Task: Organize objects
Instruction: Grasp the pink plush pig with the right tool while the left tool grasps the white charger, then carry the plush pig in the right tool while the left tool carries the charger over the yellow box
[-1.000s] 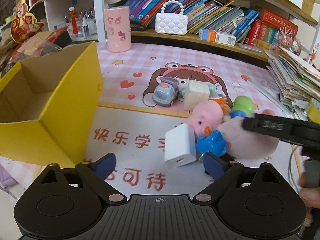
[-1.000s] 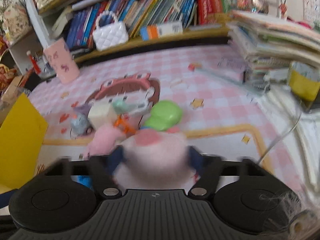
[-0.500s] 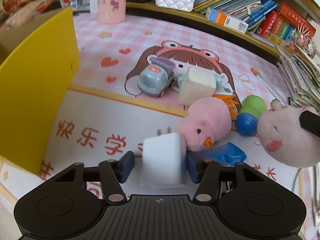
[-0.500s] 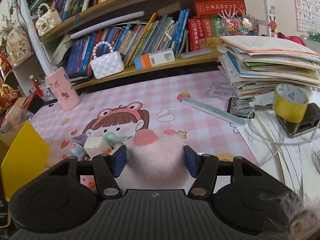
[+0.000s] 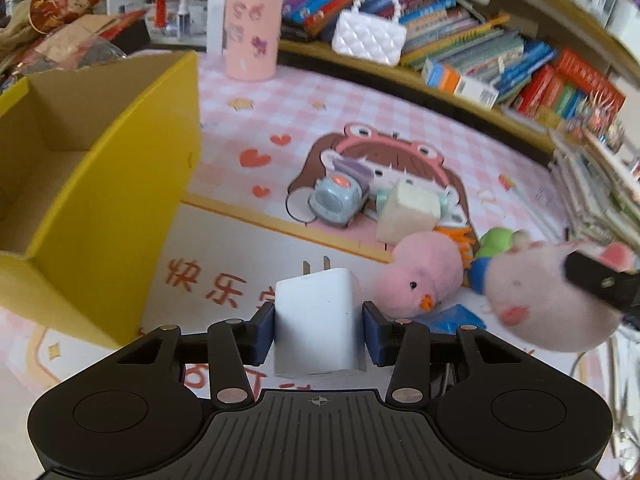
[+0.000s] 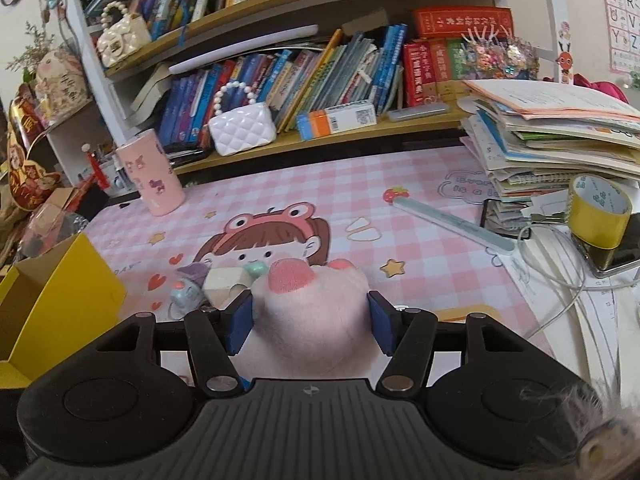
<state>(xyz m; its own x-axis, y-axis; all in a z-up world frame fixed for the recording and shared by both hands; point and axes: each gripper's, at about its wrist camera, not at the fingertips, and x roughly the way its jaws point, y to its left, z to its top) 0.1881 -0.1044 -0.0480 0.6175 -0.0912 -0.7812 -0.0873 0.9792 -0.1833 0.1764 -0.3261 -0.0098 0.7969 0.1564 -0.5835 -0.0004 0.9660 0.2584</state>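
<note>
My left gripper (image 5: 318, 330) is shut on a white charger plug (image 5: 318, 320), prongs pointing away, held above the mat. My right gripper (image 6: 310, 322) is shut on a pink plush pig (image 6: 312, 320), which also shows at the right of the left wrist view (image 5: 548, 296), lifted off the mat. An open yellow box (image 5: 100, 200) stands at the left, empty as far as I see; it also shows in the right wrist view (image 6: 52, 312). On the mat lie a pink chick plush (image 5: 424, 276), a toy car (image 5: 338, 198), a cream cube (image 5: 408, 212), a green-blue toy (image 5: 494, 246) and a blue packet (image 5: 456, 320).
A pink cup (image 5: 250, 32) and white purse (image 5: 368, 38) stand by the bookshelf at the back. Stacked books and papers (image 6: 560, 136), a yellow tape roll (image 6: 598, 210), white cables (image 6: 560, 276) and a ruler (image 6: 452, 222) are on the right.
My left gripper closed on the charger plug and lifted it off the mat. My right gripper raised the plush pig and moved it left, nearer the left gripper.
</note>
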